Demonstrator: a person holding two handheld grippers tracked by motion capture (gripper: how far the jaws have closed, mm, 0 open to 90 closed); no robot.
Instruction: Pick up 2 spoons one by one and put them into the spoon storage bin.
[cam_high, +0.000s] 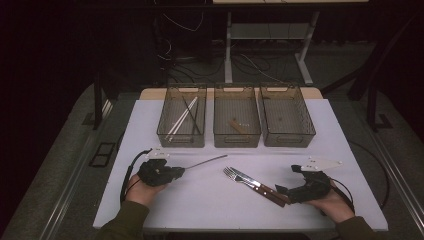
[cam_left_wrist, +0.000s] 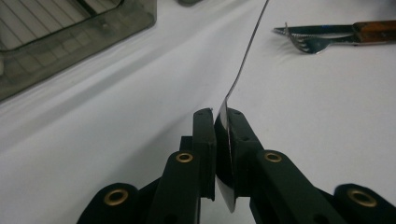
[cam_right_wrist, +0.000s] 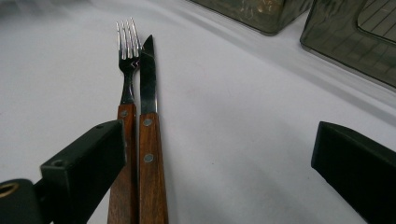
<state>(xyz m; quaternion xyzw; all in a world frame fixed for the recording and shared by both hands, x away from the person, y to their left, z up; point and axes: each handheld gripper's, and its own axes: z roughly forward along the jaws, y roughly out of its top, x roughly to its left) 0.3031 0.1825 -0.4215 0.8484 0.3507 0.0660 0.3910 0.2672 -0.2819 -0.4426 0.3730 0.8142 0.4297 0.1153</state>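
My left gripper (cam_high: 176, 171) has its fingers (cam_left_wrist: 205, 140) pinched tight on the flat end of a thin metal spoon (cam_left_wrist: 243, 70). In the left gripper view the metal stands on edge between the two pads, and its slim handle runs away from me over the white worktop (cam_high: 210, 200). From the high view that handle (cam_high: 207, 161) points to the right and a little toward the bins, and I cannot tell whether it touches the cloth.

My right gripper (cam_high: 284, 190) has its fingers (cam_right_wrist: 88, 158) spread wide and holding nothing. A fork (cam_right_wrist: 125, 70) and a knife (cam_right_wrist: 148, 84) with wooden handles lie side by side on the worktop, touching along their length. Their handles reach back between my open fingers, close to the left one in the right gripper view, tips pointing away. In the high view the pair (cam_high: 250, 181) lies near the middle of the worktop, between my two hands.

Three dark see-through bins stand in a row at the far edge. The left bin (cam_high: 182, 116) holds long thin sticks, the middle bin (cam_high: 237, 116) a small brown piece, and the right bin (cam_high: 287, 116) looks bare apart from a small speck.
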